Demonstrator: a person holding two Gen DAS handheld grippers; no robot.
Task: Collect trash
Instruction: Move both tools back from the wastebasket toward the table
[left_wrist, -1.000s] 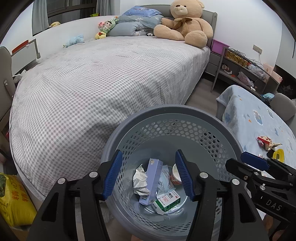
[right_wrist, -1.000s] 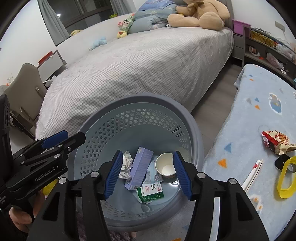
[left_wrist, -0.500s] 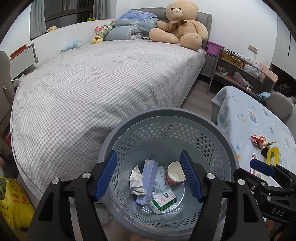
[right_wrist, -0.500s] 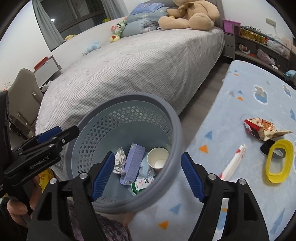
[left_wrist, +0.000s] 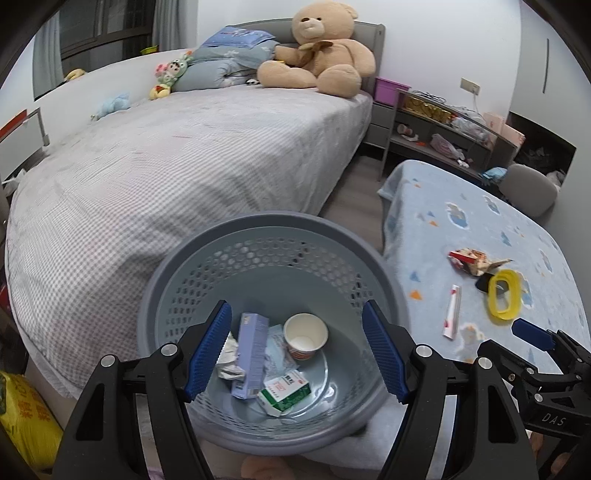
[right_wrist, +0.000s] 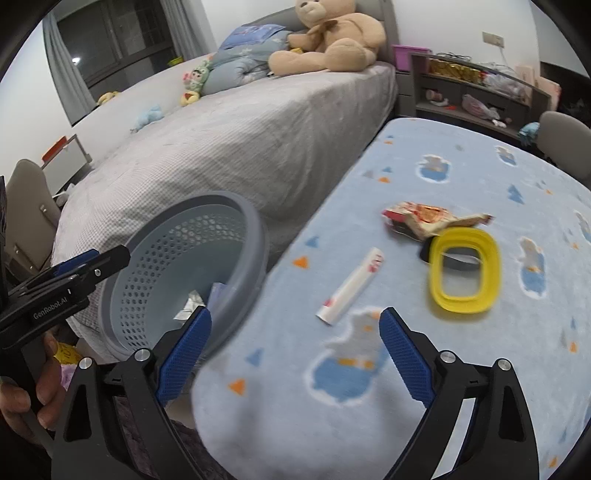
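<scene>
The left gripper (left_wrist: 295, 345) hung with its blue-padded jaws spread wide and gripping nothing, directly above a grey perforated basket (left_wrist: 207, 254) that stood between a bed and a low table. Through the gap between its fingers lay the trash already gathered: a paper cup (left_wrist: 306, 335) on its side, a tall lilac carton (left_wrist: 250, 354), a green-and-white box (left_wrist: 283, 392) and a crumpled wrapper (left_wrist: 229, 356), all on the basket floor.

The right gripper (right_wrist: 294, 355) was likewise wide apart and empty, poised over the near edge of the table's pale blue patterned cloth (right_wrist: 461, 369). Its left finger (right_wrist: 184, 354) showed in front of the basket's rim (right_wrist: 255, 236); whether it touched could not be told. Ahead of that gripper, on the cloth, a white chopstick sleeve with red print (right_wrist: 351, 285) lay nearest, apart from both pads. Farther back sat a yellow ring-shaped lid (right_wrist: 463, 269), resting over a small dark object, and just behind it a torn red-and-tan snack wrapper (right_wrist: 424, 218). The view from the right wrist was slightly blurred.

Behind everything, a large teddy bear (left_wrist: 319, 55) sat at the head of the grey checked bed (left_wrist: 177, 155), beside pillows and small plush toys. Cluttered shelving (left_wrist: 443, 129) stood along the far wall, and a yellow bag (left_wrist: 26, 421) lay on the floor to the left.
</scene>
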